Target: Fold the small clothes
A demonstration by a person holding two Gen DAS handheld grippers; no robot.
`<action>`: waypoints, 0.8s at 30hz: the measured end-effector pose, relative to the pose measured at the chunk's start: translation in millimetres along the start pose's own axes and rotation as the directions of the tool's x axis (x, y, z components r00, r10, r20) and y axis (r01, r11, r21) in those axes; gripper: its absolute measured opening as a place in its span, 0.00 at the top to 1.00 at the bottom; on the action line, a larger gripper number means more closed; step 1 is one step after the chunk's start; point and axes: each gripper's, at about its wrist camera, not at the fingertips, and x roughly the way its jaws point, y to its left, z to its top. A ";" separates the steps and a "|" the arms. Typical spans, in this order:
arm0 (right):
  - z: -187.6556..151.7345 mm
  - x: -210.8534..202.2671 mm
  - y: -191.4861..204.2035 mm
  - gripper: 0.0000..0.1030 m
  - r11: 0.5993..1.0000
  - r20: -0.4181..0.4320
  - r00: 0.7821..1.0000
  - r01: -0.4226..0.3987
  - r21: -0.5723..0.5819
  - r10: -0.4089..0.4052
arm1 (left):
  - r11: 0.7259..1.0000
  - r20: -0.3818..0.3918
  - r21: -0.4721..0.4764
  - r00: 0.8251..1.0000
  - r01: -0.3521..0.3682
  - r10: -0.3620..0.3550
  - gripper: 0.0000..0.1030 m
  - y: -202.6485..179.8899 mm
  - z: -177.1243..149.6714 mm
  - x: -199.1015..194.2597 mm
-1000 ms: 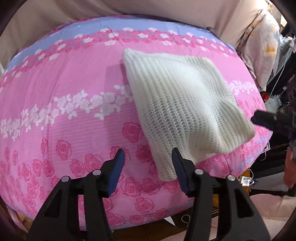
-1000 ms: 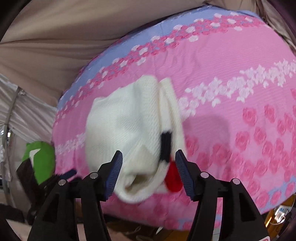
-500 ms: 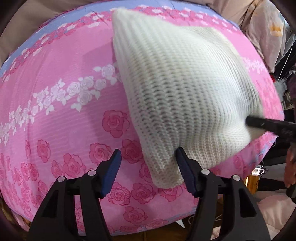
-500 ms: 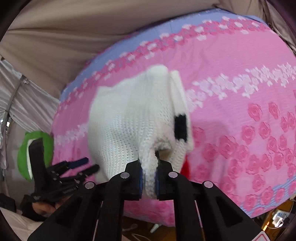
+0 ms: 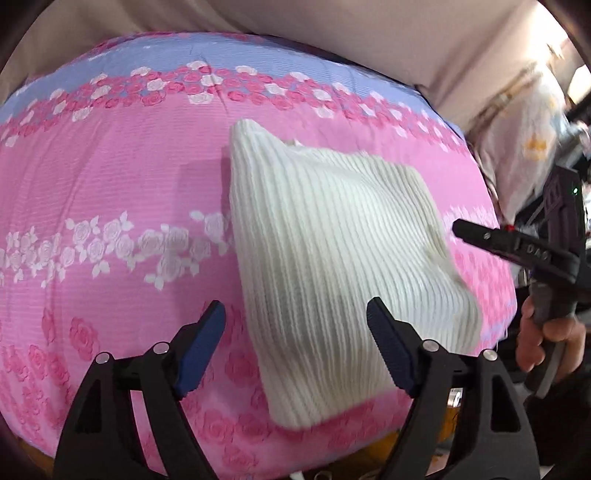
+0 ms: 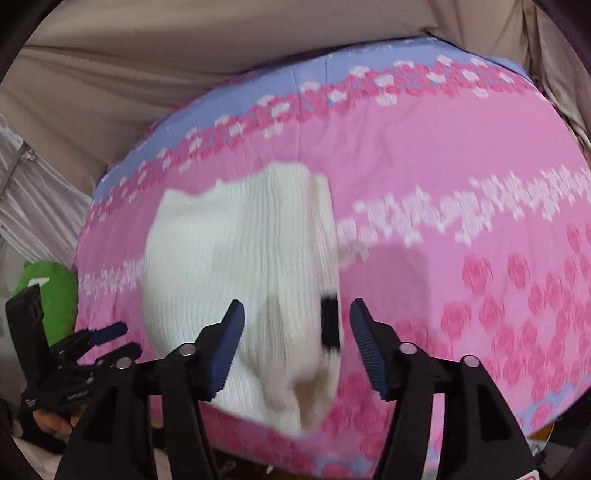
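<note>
A folded white knit garment (image 5: 332, 251) lies on the pink rose-print bedsheet (image 5: 110, 192). My left gripper (image 5: 295, 343) hovers over its near left corner with jaws opening wide and no pad touching the knit. In the right wrist view the garment (image 6: 236, 258) shows a black patch (image 6: 330, 321) on its right edge. My right gripper (image 6: 295, 332) hangs above the near edge. Its jaws are opening, the cloth lies below and between them, and neither pad presses it. Each gripper also appears in the other view: the right gripper (image 5: 461, 230) and the left gripper (image 6: 110, 338).
The bedsheet has a lilac band (image 5: 221, 51) at its far side against a beige wall (image 5: 332, 22). A green object (image 6: 48, 288) sits off the bed's left edge. A pale patterned cloth (image 5: 524, 155) hangs beyond the right edge. A hand (image 5: 546, 332) holds the right gripper.
The right gripper, shut on the garment's near edge half a second ago, has let go and opened. The left jaws have spread wider. The raised garment has dropped back flat on the sheet.
</note>
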 end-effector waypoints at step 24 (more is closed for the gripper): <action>-22.2 6.9 -23.0 0.44 0.995 -0.067 0.997 -0.036 0.091 0.042 | 0.993 -0.167 0.058 0.982 0.102 -0.091 0.16 2.8 -46.5 31.5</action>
